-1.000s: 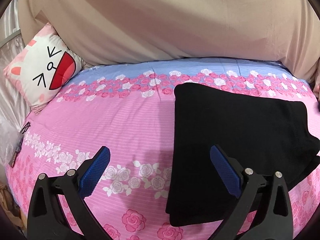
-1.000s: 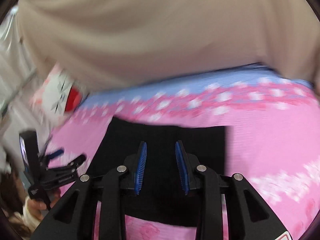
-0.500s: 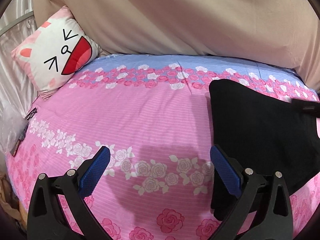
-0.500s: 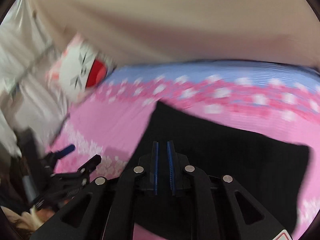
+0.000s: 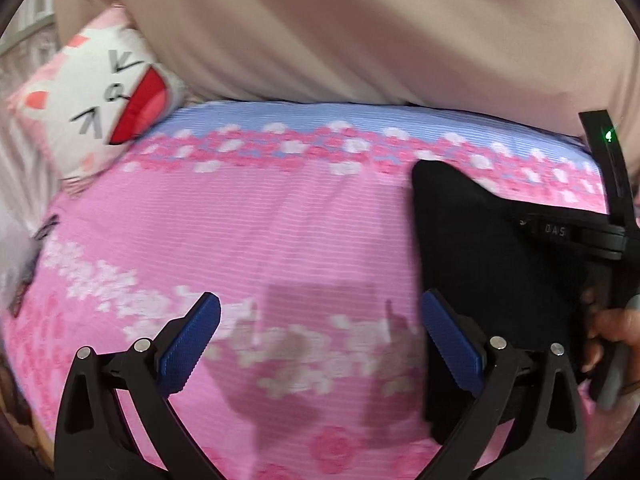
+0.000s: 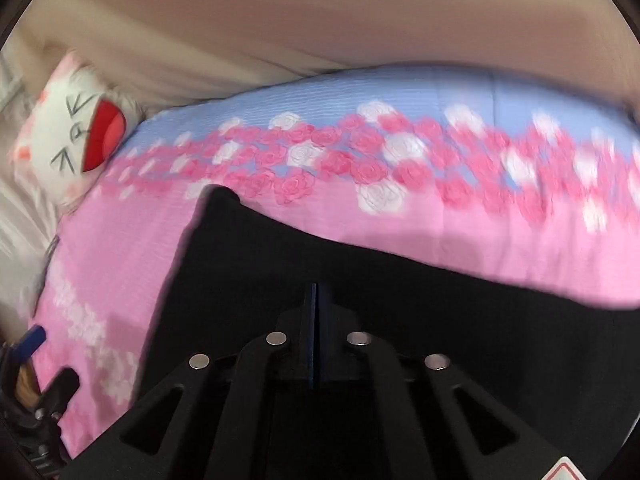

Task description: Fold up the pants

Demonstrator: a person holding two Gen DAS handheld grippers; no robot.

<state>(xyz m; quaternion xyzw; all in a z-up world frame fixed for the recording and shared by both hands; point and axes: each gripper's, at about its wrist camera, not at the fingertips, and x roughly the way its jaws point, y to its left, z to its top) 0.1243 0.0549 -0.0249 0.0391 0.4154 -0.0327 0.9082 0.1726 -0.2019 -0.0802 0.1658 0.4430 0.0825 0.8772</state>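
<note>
The pants (image 5: 492, 264) lie folded into a flat black block on the bed (image 5: 280, 240), toward its right half as the left wrist camera sees it. No container is in view; the bedcover carries only the pants and a cat-face cushion (image 5: 100, 108) at its far left corner. The block's left edge runs straight away from the cameras toward the blue band of the cover, ending in a far corner that stands slightly raised; the right wrist view shows its far edge slanting off to the right.

The left gripper (image 5: 320, 336) hangs over bare pink cover just left of that edge, its fingers spread wide with nothing between them. The right gripper (image 6: 316, 300) is over the black cloth, its fingers pressed together; whether any cloth is caught between them I cannot tell. A broad stretch of cover lies free left of the pants, up to the cushion. Beige fabric (image 5: 360, 32) rises behind the bed's far edge.
</note>
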